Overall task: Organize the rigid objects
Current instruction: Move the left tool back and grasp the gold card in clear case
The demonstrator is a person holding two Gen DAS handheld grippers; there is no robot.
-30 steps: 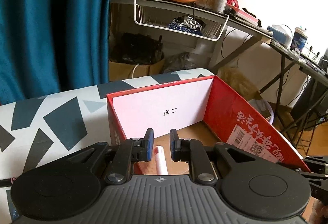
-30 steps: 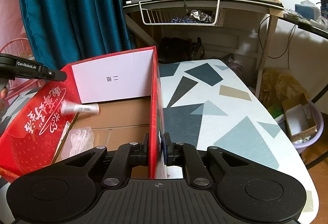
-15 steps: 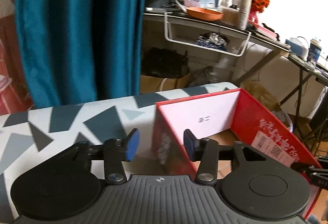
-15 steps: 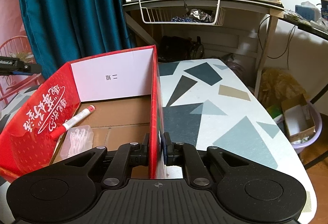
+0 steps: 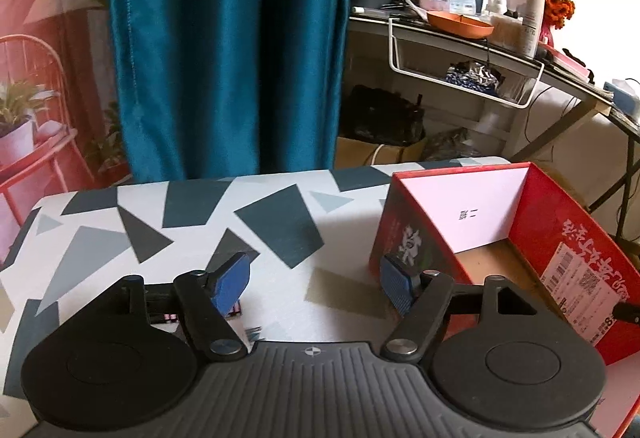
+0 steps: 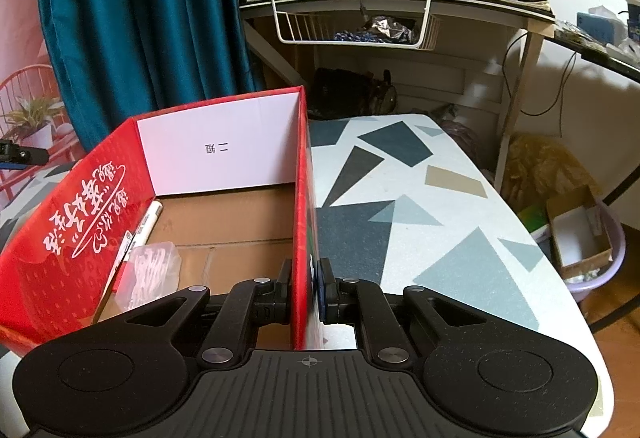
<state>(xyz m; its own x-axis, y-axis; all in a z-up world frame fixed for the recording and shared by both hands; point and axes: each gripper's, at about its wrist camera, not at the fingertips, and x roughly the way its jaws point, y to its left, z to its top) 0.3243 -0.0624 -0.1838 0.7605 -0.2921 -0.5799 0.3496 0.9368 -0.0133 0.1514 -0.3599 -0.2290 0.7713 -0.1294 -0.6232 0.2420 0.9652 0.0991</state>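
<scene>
A red cardboard box (image 6: 60, 238) with a white far wall stands open on the patterned table (image 6: 400, 238). Inside, a white marker pen (image 6: 150, 215) lies along the left wall beside a clear packet of white sticks (image 6: 150, 274). My right gripper (image 6: 306, 290) is shut on the box's right wall. In the left wrist view the box (image 5: 556, 238) sits to the right. There my left gripper (image 5: 315, 282) hovers over the table (image 5: 348, 222) with its jaws opening and nothing between them. Small pink-and-black items (image 5: 234, 312) peek out under its left finger.
A teal curtain (image 5: 224, 45) hangs behind the table. Beyond it stands a cluttered desk with a white wire basket (image 6: 352, 29) under it. A purple tub holding a cardboard box (image 6: 580, 238) sits on the floor at right. A red chair with a plant (image 5: 24, 125) stands far left.
My left gripper let the marker pen drop into the box, opened wide and swung left out of the box over the table. The pen settled against the left wall. The right gripper stayed put.
</scene>
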